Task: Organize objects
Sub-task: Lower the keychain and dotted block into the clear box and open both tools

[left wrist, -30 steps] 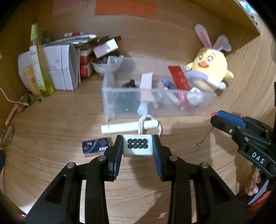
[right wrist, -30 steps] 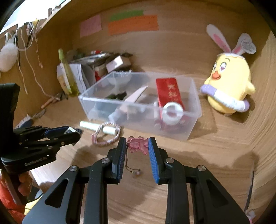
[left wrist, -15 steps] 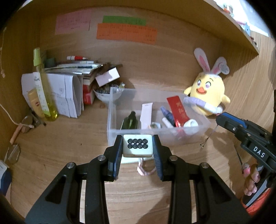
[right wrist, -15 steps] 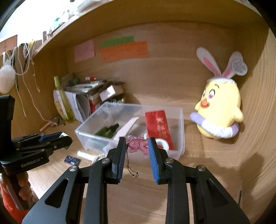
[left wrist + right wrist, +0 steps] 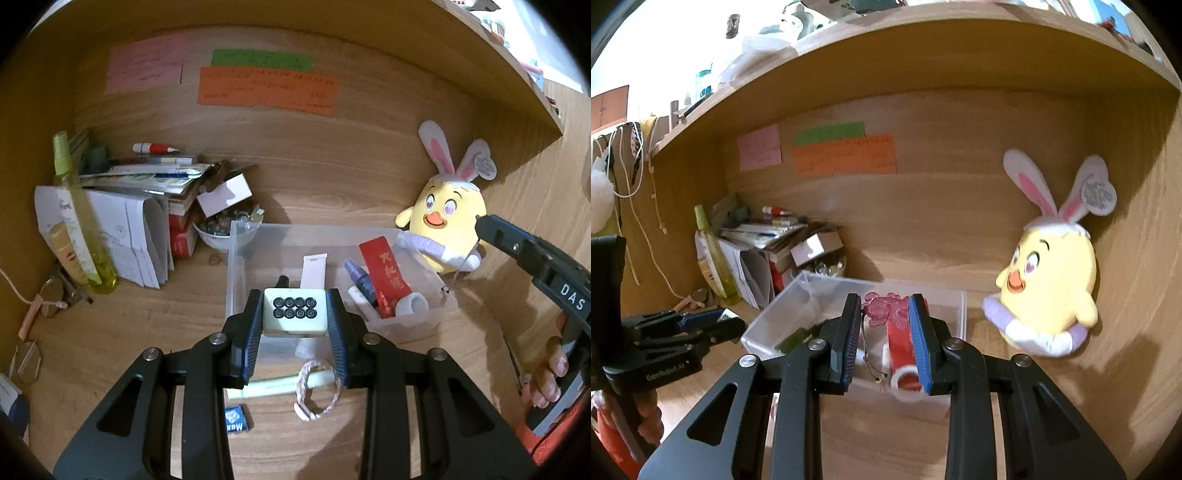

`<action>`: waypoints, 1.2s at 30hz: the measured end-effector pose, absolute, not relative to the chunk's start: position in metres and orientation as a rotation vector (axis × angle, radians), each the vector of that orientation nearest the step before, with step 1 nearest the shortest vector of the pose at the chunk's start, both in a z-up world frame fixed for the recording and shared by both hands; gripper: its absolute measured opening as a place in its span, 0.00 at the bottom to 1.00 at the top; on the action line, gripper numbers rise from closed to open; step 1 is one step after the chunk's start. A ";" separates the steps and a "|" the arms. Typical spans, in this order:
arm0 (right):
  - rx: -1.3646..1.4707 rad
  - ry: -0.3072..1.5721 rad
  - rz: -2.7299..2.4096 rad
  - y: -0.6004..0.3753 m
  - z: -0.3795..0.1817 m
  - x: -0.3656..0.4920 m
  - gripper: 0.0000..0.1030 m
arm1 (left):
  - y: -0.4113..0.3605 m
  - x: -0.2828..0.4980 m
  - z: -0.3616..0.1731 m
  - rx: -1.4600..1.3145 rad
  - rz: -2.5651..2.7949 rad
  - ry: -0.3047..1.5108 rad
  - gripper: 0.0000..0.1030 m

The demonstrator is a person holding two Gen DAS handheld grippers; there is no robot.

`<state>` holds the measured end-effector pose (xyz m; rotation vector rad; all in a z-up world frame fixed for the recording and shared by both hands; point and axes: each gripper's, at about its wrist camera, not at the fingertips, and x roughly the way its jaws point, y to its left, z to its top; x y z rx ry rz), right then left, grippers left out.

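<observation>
My left gripper (image 5: 294,314) is shut on a pale mahjong tile (image 5: 294,313) marked with eight dark circles, held above the near wall of the clear plastic box (image 5: 233,280). My right gripper (image 5: 885,314) is shut on a pink translucent bear charm (image 5: 886,313) whose dark cord (image 5: 866,354) dangles below, lifted over the same box (image 5: 764,325). The box holds a red packet (image 5: 384,271), a white tube, a tape roll (image 5: 412,304) and small bottles. A pale green stick (image 5: 275,384), a pink braided loop (image 5: 316,391) and a small blue card (image 5: 236,417) lie on the desk in front of it.
A yellow plush chick (image 5: 448,221) with rabbit ears sits right of the box. At the back left are stacked papers (image 5: 129,218), a tall yellow-green bottle (image 5: 79,218) and a bowl of small items (image 5: 225,225). Sticky notes (image 5: 269,86) hang on the wall. A shelf (image 5: 923,55) runs overhead.
Both grippers have risen and tipped up with their items still held. The box and desk items have slid lower in both views, and more of the back wall and shelf shows.
</observation>
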<state>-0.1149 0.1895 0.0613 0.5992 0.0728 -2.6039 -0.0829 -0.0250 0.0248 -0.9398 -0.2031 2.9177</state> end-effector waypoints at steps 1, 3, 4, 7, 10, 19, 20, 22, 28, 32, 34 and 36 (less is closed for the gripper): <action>0.593 0.078 -2.603 0.187 0.063 -0.117 0.23 | -0.025 -0.086 0.025 -0.943 2.917 -0.198 0.32; 0.586 0.091 -2.598 0.182 0.064 -0.121 0.23 | -0.024 -0.092 0.023 -0.957 2.914 -0.190 0.32; 0.585 0.095 -2.597 0.180 0.065 -0.122 0.23 | -0.024 -0.096 0.021 -0.969 2.911 -0.186 0.32; 0.601 0.106 -2.586 0.172 0.061 -0.130 0.23 | -0.023 -0.107 0.016 -1.007 2.900 -0.181 0.32; 0.641 0.122 -2.570 0.164 0.051 -0.138 0.23 | -0.024 -0.118 0.008 -1.048 2.881 -0.186 0.32; 0.798 0.191 -2.515 0.143 0.008 -0.161 0.23 | -0.024 -0.134 -0.008 -1.117 2.845 -0.202 0.32; 0.813 0.197 -2.510 0.141 0.005 -0.163 0.23 | -0.024 -0.136 -0.009 -1.121 2.843 -0.198 0.32; 0.842 0.210 -2.497 0.139 -0.003 -0.166 0.23 | -0.023 -0.138 -0.011 -1.127 2.841 -0.196 0.32; 0.906 0.224 -2.464 0.132 -0.016 -0.173 0.23 | -0.023 -0.145 -0.019 -1.150 2.823 -0.196 0.32; 0.937 0.235 -2.451 0.129 -0.022 -0.176 0.23 | -0.024 -0.147 -0.021 -1.151 2.815 -0.202 0.32; 0.949 0.235 -2.442 0.129 -0.025 -0.177 0.23 | -0.023 -0.147 -0.021 -1.144 2.820 -0.197 0.32; 0.957 0.241 -2.439 0.128 -0.027 -0.178 0.23 | -0.024 -0.146 -0.021 -1.142 2.819 -0.198 0.32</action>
